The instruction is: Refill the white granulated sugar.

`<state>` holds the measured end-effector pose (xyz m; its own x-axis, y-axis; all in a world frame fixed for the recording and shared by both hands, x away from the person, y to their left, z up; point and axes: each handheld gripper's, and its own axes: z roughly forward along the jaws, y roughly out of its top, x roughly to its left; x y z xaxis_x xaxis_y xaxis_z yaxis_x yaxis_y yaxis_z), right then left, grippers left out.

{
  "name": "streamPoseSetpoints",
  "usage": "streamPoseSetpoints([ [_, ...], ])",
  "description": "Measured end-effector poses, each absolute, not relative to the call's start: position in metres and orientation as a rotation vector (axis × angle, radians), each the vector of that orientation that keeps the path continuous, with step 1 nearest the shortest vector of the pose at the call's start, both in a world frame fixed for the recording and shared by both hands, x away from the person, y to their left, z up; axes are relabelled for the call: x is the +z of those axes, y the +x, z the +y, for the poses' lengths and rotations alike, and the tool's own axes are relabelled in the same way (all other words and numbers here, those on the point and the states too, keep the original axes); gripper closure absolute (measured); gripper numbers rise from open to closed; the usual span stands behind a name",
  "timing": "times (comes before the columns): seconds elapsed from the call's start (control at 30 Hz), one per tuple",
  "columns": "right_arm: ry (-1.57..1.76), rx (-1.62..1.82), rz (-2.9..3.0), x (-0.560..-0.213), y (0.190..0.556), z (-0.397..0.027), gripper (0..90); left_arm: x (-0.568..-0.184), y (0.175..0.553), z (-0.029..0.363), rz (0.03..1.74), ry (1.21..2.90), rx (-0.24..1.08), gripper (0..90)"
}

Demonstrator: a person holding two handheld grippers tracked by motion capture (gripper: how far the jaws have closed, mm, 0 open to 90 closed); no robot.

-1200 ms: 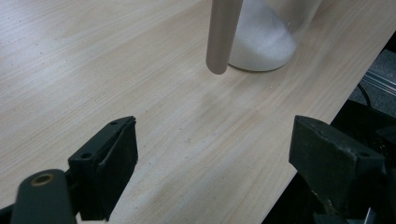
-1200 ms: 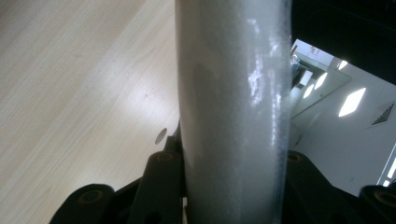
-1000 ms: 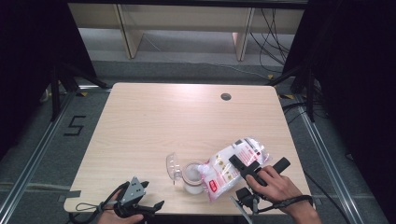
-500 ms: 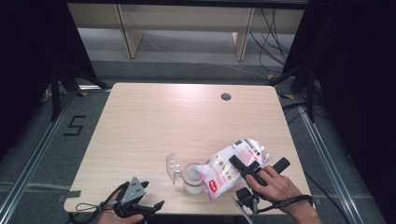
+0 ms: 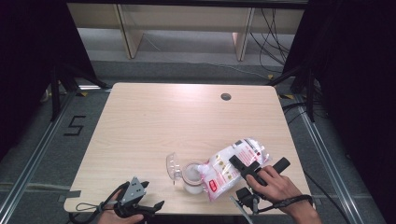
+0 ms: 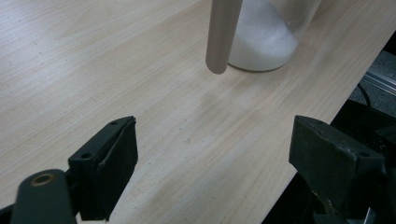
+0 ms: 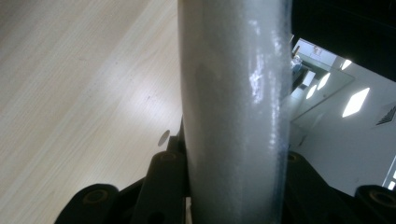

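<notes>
High view | bag (image 5: 232, 164) tilted over jar (image 5: 192, 176) | near table's (image 5: 177, 116) front edge

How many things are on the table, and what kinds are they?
Bag of white powder: 1
Glass jar: 1
Clear jar lid: 1
Grippers: 2, left gripper and right gripper
Total: 5

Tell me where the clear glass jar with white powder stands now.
In the high view, the clear glass jar stands near the table's front edge, right of centre, under the tilted white plastic bag that the right gripper clamps.
</notes>
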<state>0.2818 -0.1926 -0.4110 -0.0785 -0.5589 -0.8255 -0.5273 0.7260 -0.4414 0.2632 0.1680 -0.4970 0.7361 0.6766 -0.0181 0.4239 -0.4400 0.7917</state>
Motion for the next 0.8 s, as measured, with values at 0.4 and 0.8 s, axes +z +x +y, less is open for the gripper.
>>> streamPoseSetpoints([
  [0.4, -0.865, -0.027, 1.724, -0.411, 0.2816, -0.1928, 74.7, -0.4968, 0.2633, 0.1681, 0.827, 2.099, 0.385, 15.2],
  [0.8, -0.867, -0.028, 1.723, -0.4111, 0.2814, -0.1924, 75.0, -0.4968, 0.2631, 0.1681, 0.828, 2.098, 0.385, 15.2],
])
